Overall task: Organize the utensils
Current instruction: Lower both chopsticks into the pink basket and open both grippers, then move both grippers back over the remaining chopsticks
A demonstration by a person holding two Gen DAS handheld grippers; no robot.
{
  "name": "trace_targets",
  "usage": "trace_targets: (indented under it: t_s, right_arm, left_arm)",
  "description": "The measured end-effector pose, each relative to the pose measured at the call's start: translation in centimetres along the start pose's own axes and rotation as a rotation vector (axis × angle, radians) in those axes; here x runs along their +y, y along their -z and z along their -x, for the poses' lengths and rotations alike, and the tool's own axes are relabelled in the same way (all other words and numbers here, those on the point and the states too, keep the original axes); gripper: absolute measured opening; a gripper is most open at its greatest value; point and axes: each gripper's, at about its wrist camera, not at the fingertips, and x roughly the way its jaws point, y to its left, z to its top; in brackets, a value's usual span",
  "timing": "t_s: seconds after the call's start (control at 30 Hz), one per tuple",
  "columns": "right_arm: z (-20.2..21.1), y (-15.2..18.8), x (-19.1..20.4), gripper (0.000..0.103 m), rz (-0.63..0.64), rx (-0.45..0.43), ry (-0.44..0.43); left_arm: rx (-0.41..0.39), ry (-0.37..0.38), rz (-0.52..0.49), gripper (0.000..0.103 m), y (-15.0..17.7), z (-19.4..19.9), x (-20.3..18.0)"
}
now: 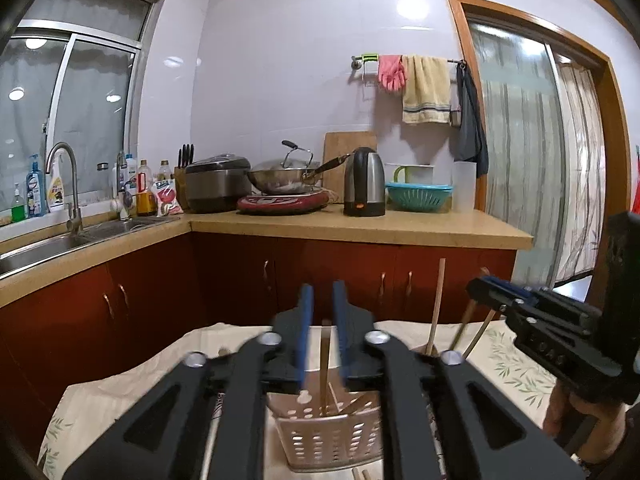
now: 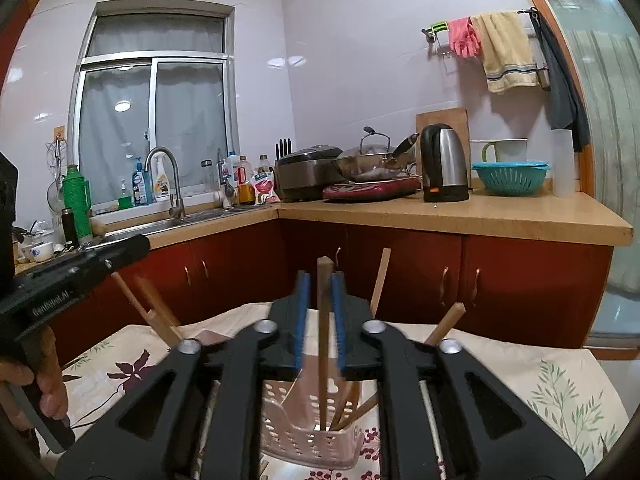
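My left gripper stands open, its blue pads either side of a pale chopstick that stands in a beige perforated basket; neither pad presses on the stick. More sticks lean in that basket. My right gripper is open too, with a dark brown chopstick upright between its pads and its foot in a pink perforated basket. In the left wrist view the right gripper shows at the right above leaning chopsticks. In the right wrist view the left gripper's body sits at the left over other chopsticks.
The baskets stand on a table under a floral cloth. Beyond it runs a red-fronted kitchen counter with a sink, rice cooker, wok, kettle and teal colander. A person's hand grips the left tool's handle.
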Motion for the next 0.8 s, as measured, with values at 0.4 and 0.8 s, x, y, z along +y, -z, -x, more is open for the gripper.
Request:
trace_targets:
  t_s: [0.4, 0.8]
  right_arm:
    - [6.2, 0.2, 1.2, 0.035, 0.023, -0.016, 0.025]
    - [11.9, 6.2, 2.3, 0.035, -0.013, 0.108, 0.017]
  left_arm:
    - [-0.042, -0.042, -0.016, 0.051, 0.3, 4.9, -0.5]
    - [0.026, -0.098, -0.011, 0.052, 5.3, 9.8, -2.0]
